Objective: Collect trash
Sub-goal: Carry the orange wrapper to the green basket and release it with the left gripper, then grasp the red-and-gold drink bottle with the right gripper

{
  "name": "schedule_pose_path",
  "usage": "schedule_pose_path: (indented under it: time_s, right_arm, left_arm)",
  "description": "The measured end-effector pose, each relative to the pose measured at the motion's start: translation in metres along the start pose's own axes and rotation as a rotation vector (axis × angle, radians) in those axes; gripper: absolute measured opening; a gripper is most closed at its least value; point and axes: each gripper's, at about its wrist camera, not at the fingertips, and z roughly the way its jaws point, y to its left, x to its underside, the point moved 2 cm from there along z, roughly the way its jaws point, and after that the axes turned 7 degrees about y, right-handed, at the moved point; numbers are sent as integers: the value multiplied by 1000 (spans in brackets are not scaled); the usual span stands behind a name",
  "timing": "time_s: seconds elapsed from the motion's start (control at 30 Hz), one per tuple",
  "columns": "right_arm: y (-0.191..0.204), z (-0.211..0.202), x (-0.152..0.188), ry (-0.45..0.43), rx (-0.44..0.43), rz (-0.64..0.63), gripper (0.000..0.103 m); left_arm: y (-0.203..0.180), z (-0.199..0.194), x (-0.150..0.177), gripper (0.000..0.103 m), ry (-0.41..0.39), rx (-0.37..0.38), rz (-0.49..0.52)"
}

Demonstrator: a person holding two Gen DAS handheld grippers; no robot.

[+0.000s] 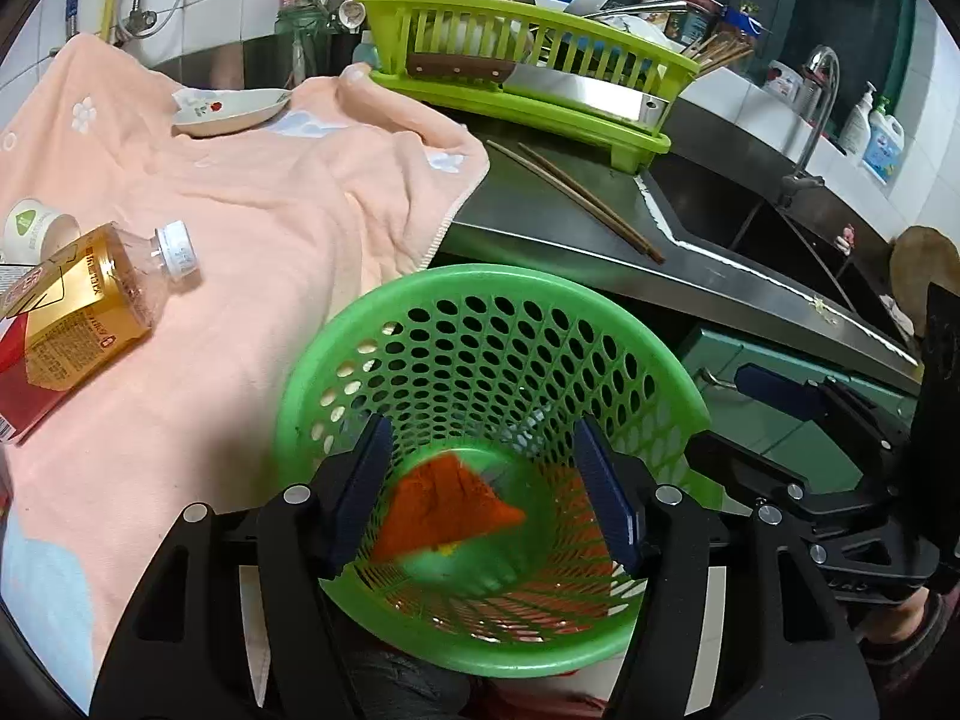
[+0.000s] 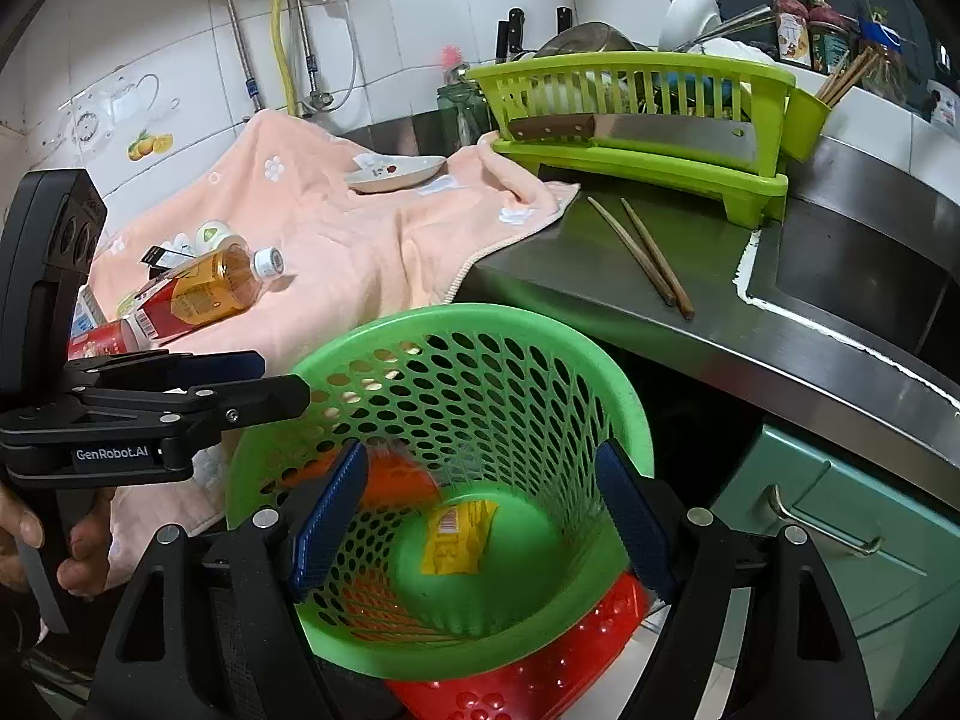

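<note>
Clearly "GenRobot.AI" on left tongs

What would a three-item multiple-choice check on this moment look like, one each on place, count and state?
1. Where does the plastic bottle lie?
A. in the sink
B. on the peach towel
C. in the dish rack

2. How many loose chopsticks lie on the steel counter?
A. two
B. four
C. none

3. How do both tools stand?
A. shut on a wrapper
B. shut and empty
C. open above the green basket

Answers: B, the bottle lies on its side on the towel; A, one pair sits before the rack; C, the left tool and right tool show spread fingers holding nothing.
</note>
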Motion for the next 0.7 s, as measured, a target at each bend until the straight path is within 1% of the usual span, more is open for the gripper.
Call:
schedule_pose_path:
  time_s: [0.1, 0.17, 0.23, 0.27, 0.47, 0.53, 0.7]
  right_arm:
    - [-1, 0, 0, -2, -5, 5, 75]
    - [-1, 0, -1, -3, -10, 4, 78]
    - [1, 0, -1, -4, -14, 2, 78]
    - [2, 1, -2, -4, -17, -1, 78]
    - [16, 5, -8, -1, -47, -19, 79]
    - [23, 6, -10, 1, -59, -33, 82]
    - [48, 10, -17, 5, -91, -82, 83]
  left_arm:
    - [3, -5, 1, 64, -9, -23, -4]
    - [7, -11, 1, 66, -19, -43, -12]
    - [13, -21, 3, 66, -37, -78, -17]
    - [15, -25, 3, 66, -51, -77, -17]
    - [40, -58, 13, 67, -99, -191, -51]
    - [51, -72, 18, 67, -122, -233, -73]
    - [86, -112, 38, 67, -180, -365, -139]
